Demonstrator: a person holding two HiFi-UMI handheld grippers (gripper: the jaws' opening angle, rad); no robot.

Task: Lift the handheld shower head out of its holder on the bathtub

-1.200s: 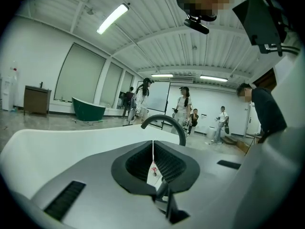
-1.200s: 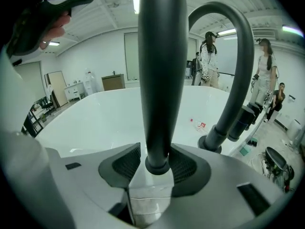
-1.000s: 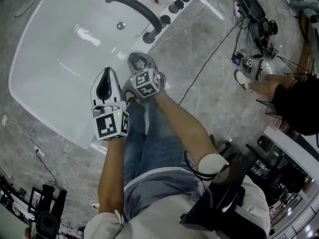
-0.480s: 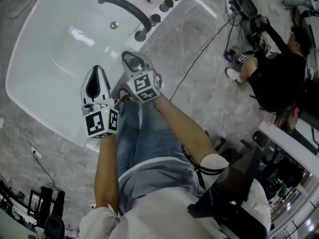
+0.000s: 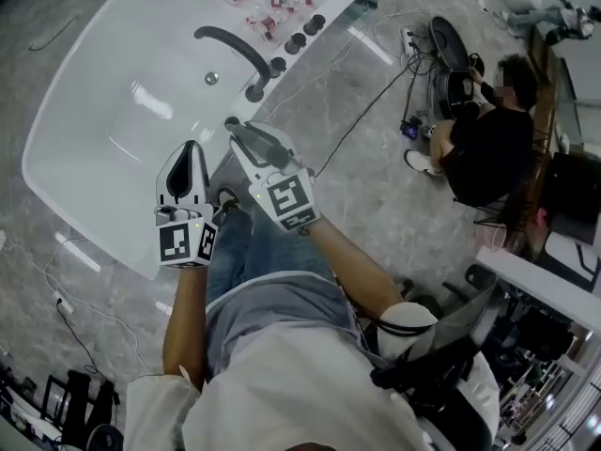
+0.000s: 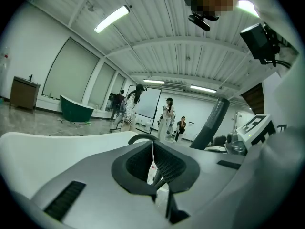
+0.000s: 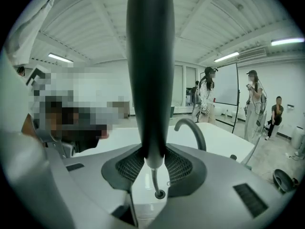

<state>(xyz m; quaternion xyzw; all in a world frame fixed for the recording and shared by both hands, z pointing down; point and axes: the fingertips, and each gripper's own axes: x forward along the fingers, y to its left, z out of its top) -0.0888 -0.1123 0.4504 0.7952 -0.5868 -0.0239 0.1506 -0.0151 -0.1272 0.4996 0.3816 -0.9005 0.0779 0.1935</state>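
Right fingers (image 7: 180, 168) clamped on shower head (image 7: 148, 80) handle, tilted slightly down at bathtub (image 5: 103, 158) edge; left fingers (image 6: 170, 165) together, level.

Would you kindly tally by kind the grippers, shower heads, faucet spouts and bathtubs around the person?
Grippers: 2, the left gripper and the right gripper
Shower head: 1
Faucet spout: 1
Bathtub: 1
Total: 5
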